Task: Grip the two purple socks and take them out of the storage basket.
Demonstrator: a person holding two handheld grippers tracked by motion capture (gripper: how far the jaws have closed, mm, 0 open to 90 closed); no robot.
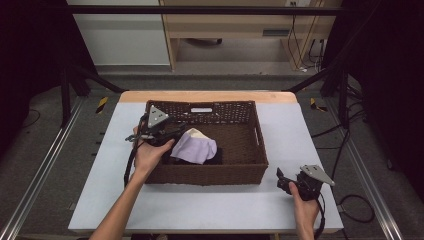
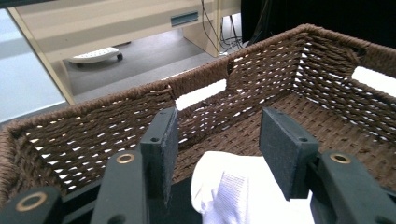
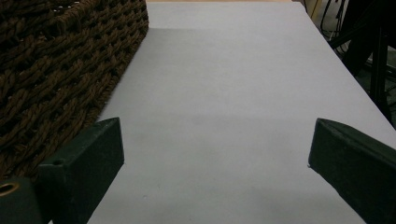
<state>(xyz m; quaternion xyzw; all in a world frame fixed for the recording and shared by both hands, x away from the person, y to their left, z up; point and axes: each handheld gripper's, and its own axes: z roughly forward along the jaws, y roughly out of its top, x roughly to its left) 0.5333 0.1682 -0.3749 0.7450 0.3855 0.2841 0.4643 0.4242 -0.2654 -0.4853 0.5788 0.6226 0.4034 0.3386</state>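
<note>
From above, my left gripper (image 1: 172,134) hangs over the lilac cloth (image 1: 195,148) in the wicker basket (image 1: 250,150); along its parted, empty jaws the cloth (image 2: 243,193) could snag; my right gripper (image 3: 215,154) gapes idle over the surface (image 3: 243,84).

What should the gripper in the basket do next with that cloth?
Probably lower a little and close. The left gripper hangs inside the woven basket with its jaws open, and the folded cloth lies between and below them, not yet pinched. The right gripper waits open on the table.
</note>
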